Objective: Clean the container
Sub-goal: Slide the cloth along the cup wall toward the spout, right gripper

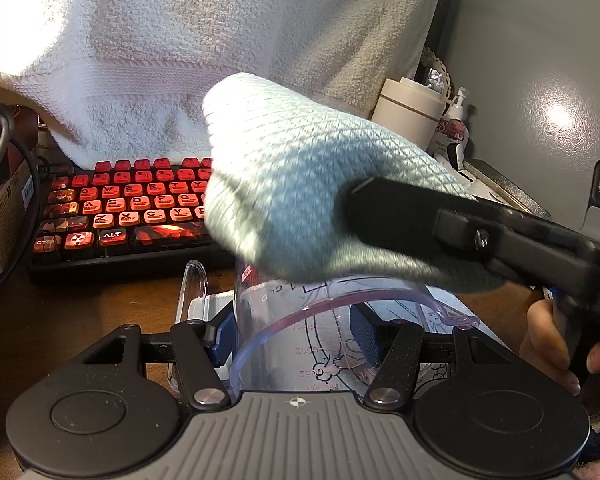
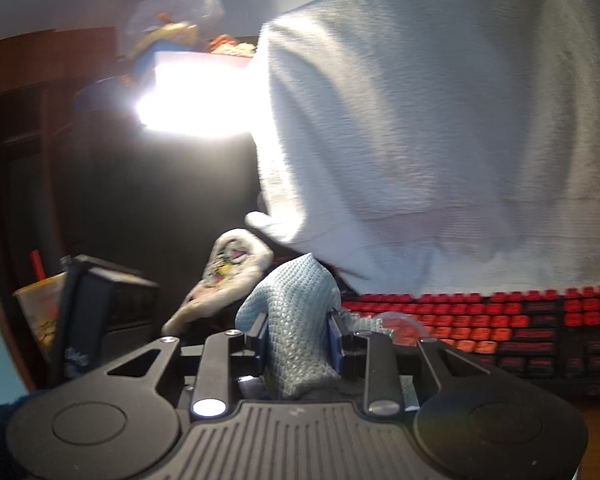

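Observation:
A clear plastic measuring cup (image 1: 300, 332) with printed markings stands upright on the wooden desk, and my left gripper (image 1: 296, 338) is shut on its sides with blue pads. Its handle (image 1: 194, 280) points left. Just above the cup's rim hangs a light blue waffle-weave cloth (image 1: 296, 184), bunched up, with my right gripper (image 2: 298, 340) shut on it. The black body of that right gripper (image 1: 480, 232) comes in from the right of the left wrist view, with a person's hand (image 1: 556, 348) on its grip. In the right wrist view the cloth (image 2: 296, 312) sticks up between the blue pads.
A red-and-black keyboard (image 1: 124, 208) lies behind the cup, under a big white towel (image 1: 220, 52). A white jar (image 1: 410, 108) and a pump bottle (image 1: 456, 120) stand at the back right. A drink cup with a red straw (image 2: 40, 304) and a black box (image 2: 100, 312) sit to the left.

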`<state>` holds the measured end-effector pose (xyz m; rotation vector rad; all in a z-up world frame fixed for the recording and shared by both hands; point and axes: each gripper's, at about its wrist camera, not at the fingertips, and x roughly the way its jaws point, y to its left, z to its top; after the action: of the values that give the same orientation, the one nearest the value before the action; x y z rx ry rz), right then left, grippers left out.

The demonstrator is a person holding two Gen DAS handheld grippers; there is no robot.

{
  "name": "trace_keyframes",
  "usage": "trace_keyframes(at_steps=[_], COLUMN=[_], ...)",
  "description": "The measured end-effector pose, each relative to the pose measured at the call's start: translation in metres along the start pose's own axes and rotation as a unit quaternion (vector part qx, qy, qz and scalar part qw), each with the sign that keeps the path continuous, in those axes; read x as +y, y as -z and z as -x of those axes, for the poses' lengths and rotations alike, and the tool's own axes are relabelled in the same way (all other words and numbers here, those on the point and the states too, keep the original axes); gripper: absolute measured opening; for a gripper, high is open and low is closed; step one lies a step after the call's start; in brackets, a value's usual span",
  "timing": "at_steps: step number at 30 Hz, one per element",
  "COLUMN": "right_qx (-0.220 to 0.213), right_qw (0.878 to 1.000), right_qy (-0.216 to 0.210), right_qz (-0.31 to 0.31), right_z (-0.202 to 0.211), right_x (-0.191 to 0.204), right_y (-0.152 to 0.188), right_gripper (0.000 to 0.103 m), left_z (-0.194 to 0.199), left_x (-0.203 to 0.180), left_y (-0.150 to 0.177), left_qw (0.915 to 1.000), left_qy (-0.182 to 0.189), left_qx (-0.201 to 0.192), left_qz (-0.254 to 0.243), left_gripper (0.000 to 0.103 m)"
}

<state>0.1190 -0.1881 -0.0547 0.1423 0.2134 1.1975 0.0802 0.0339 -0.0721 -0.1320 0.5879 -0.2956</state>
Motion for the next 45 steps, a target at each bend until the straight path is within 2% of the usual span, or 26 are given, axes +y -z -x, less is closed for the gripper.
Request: trace_keyframes(at_steps=[4,10,14,19,25,28,30,35,38,41,45], right_qx=[0.001,-0.006,-0.009,-0.008,-0.001,0.001,0.001,-0.007,-0.011,-0.013,-0.008], right_qw=[1.0,0.998,0.996,0.997,1.0,1.0,1.0,0.998,0.996,0.994,0.995], right_qy=[0.004,0.06,0.079,0.064,0.001,-0.009,0.004,0.069,0.081,0.097,0.085], right_qz=[0.007,-0.011,-0.037,-0.034,-0.014,0.003,0.009,-0.012,-0.045,-0.047,-0.044], right_z=[-0.001,0.002,0.003,0.002,0.001,0.001,0.001,0.001,0.004,0.004,0.003], right_x=[0.003,-0.013,-0.024,-0.02,-0.005,0.002,0.002,-0.012,-0.025,-0.027,-0.024], right_y=[0.0,-0.002,-0.002,0.0,-0.001,0.0,0.0,-0.002,-0.002,-0.002,-0.001], right_gripper=[0.026,0.026,0.027,0.029,0.03,0.03,0.026,0.027,0.028,0.031,0.031], left_z=[0.0,0.0,0.001,0.001,0.001,0.001,0.001,0.001,0.002,0.002,0.002], left_x=[0.001,0.001,0.0,-0.001,-0.001,-0.001,-0.001,-0.001,0.0,0.0,0.0], left_y=[0.0,0.001,0.001,0.0,0.001,0.0,0.0,0.0,0.001,0.001,0.001], left_qw=[1.0,1.0,1.0,1.0,1.0,1.0,1.0,1.0,1.0,1.0,1.0], left_qy=[0.0,-0.001,-0.001,0.0,0.0,-0.001,-0.001,-0.001,-0.001,-0.001,-0.001], left_qx=[0.0,-0.001,-0.001,-0.001,-0.001,-0.001,-0.001,-0.001,-0.001,-0.001,-0.001], left_qz=[-0.001,-0.001,-0.001,-0.001,0.0,-0.001,-0.001,-0.002,-0.001,-0.001,0.0], left_gripper=[0.059,0.059,0.059,0.059,0.059,0.059,0.059,0.059,0.059,0.059,0.059])
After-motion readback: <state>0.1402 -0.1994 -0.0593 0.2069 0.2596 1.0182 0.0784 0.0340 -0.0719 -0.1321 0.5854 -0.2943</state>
